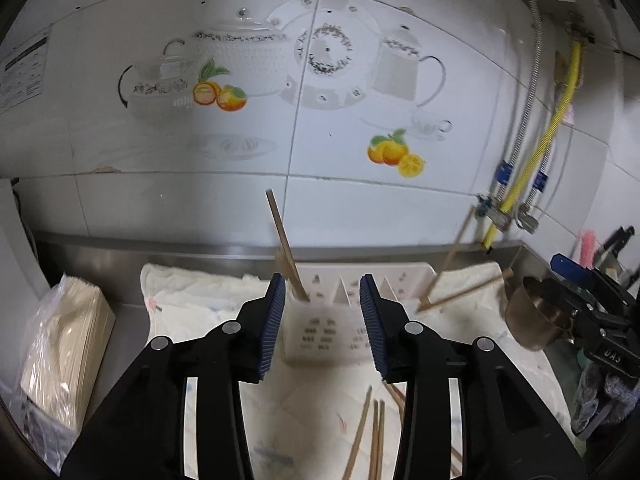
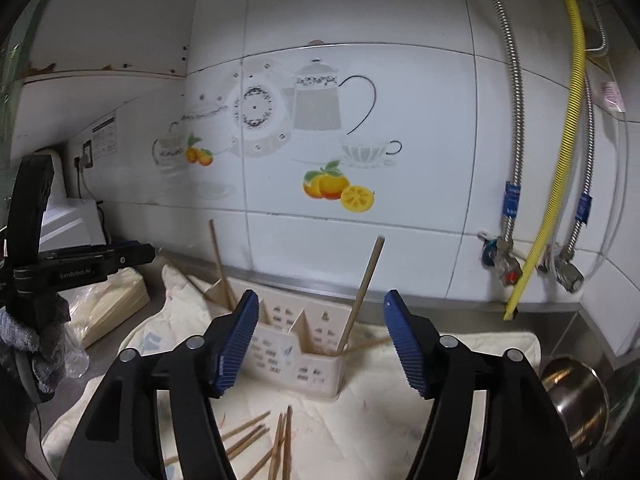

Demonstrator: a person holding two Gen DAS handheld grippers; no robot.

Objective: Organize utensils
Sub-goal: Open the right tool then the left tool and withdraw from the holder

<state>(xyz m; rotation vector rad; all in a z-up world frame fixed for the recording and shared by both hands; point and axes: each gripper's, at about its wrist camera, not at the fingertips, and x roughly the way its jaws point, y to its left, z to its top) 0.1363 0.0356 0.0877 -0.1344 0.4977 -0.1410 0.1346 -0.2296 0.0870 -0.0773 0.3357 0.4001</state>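
A beige slotted utensil holder [image 1: 326, 336] [image 2: 304, 360] stands on a pale cloth [image 2: 400, 420] near the tiled wall. One wooden chopstick [image 1: 284, 240] leans in its left compartment, and another chopstick [image 2: 362, 292] leans in the right one. Several loose chopsticks [image 1: 374, 436] [image 2: 280, 440] lie on the cloth in front of the holder. My left gripper [image 1: 323, 284] is open just in front of the holder's left part, with nothing between its pads. My right gripper [image 2: 320, 300] is open wider before the holder, also empty.
A metal pot [image 2: 576, 404] [image 1: 532, 320] sits at the right end of the steel counter. A plastic bag with a stack of paper [image 1: 64, 344] lies at the left. A yellow hose [image 2: 560, 160] and valves hang on the wall at right.
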